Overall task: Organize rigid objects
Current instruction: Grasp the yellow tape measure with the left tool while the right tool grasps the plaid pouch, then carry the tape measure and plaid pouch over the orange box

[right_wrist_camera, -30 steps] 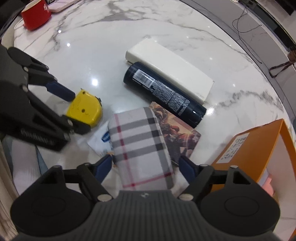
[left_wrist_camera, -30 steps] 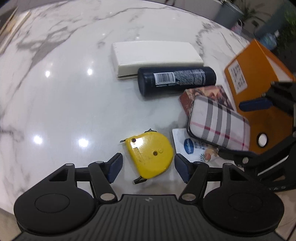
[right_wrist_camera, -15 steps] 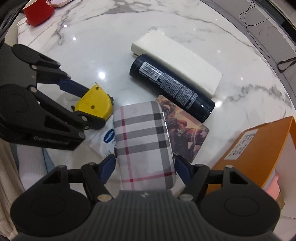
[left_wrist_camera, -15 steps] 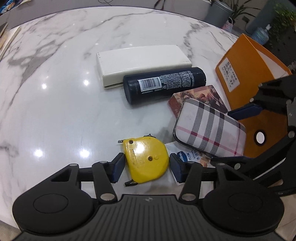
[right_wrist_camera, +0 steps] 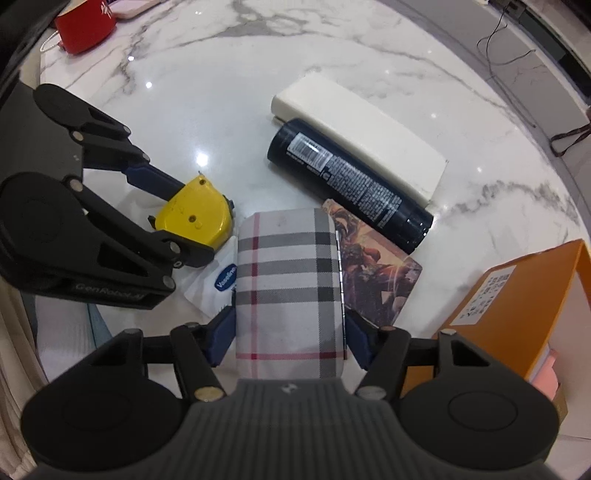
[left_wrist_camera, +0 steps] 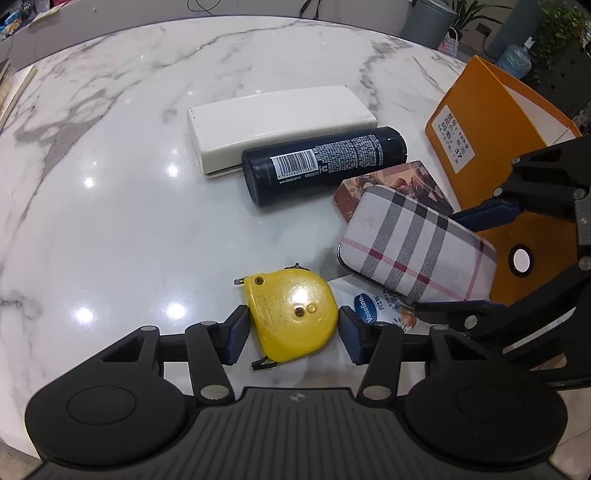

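Observation:
A yellow tape measure lies on the white marble table, and my left gripper is shut on it, a blue pad touching each side. Right of it, a plaid hard case rests partly on a picture card and a Vaseline sachet. My right gripper straddles the case's near end. Its jaws are closing, with both pads against the case's long sides.
A dark spray can lies beside a long cream box further back. An open orange box stands at the right. A red cup sits at the far left edge.
Both pairs of jaws have narrowed: the left pads came in onto the tape measure, the right pads onto the plaid case. The left gripper rolled slightly.

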`<state>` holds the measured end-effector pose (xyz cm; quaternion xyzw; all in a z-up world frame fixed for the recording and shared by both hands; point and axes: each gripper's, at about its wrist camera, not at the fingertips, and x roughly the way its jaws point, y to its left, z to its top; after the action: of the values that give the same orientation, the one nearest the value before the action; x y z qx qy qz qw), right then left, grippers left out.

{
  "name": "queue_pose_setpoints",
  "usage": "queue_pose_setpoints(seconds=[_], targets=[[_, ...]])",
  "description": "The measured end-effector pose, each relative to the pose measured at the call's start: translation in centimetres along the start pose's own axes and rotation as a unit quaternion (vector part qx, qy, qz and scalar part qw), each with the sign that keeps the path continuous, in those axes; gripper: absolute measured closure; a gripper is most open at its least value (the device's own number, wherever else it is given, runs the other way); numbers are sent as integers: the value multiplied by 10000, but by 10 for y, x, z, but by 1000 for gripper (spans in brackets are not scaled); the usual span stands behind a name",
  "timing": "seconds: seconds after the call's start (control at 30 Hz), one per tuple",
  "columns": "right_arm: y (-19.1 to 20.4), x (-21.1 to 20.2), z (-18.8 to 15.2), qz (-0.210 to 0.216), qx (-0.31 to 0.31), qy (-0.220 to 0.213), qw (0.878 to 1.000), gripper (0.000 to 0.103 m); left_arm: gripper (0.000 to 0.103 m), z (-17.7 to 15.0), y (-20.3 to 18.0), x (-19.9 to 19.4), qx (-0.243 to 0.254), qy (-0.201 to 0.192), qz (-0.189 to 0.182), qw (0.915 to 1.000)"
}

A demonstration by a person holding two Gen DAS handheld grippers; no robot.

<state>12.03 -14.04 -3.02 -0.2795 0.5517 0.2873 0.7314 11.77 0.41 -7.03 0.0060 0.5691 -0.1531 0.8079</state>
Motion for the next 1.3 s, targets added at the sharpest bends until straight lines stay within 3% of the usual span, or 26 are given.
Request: queue_pose_setpoints(seconds=[0.3,0.7,1.0,1.3], targets=[[-1,-28,-6,-76,135,-329,9993,41,44,0,-3,-20,47,-310,-100,9995],[-17,-96,-28,-284,360,-994,9940,41,44,14,-39,-64,200,-670,-258,9972],[-91,-157,-101,-775,1304,-1210,9810,41,44,49,-132,-103,1037,-1084,-485,9875],[-143,-134,-166,-639,2126,-824,9716,41,44,80,-230,-66,1815,-846,-648,9776]])
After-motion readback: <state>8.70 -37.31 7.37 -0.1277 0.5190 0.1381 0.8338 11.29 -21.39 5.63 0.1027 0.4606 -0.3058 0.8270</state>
